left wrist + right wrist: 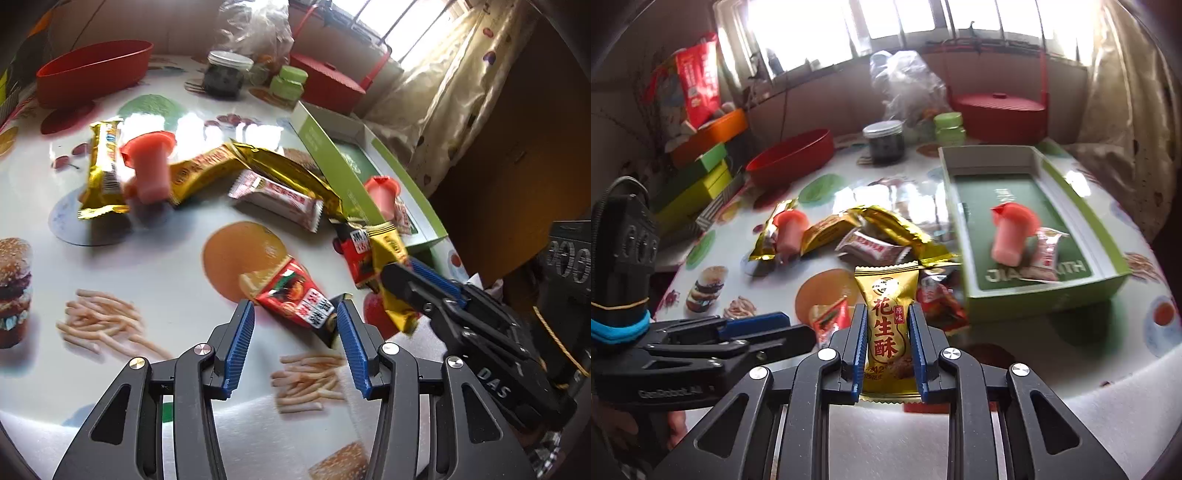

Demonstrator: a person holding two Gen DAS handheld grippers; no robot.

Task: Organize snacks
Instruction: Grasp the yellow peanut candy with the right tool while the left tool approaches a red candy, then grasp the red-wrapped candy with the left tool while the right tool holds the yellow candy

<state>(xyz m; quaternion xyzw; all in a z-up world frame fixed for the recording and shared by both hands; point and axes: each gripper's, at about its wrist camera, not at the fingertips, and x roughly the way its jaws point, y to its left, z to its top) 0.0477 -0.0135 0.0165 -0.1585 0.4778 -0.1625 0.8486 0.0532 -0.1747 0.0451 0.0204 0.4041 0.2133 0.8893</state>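
My right gripper (887, 314) is shut on a gold peanut-candy packet (886, 328), held above the table short of the green box (1049, 295); it also shows in the left wrist view (400, 275) with the packet (389, 254). The box holds a pink jelly cup (1010, 236) and a pink-white candy (1047, 254). My left gripper (295, 314) is open, just above a red snack packet (295, 295). More snacks lie behind: gold wafer bars (103, 170), a second pink jelly cup (149, 166), a pink-white candy (277, 199), another red packet (356, 251).
A red bowl (92, 70), a dark jar (223, 74), green jars (290, 83), a plastic bag and a red lidded basket (997, 114) stand at the table's far side. Stacked boxes (698, 173) sit at the left edge. The table edge (1108, 387) is near on the right.
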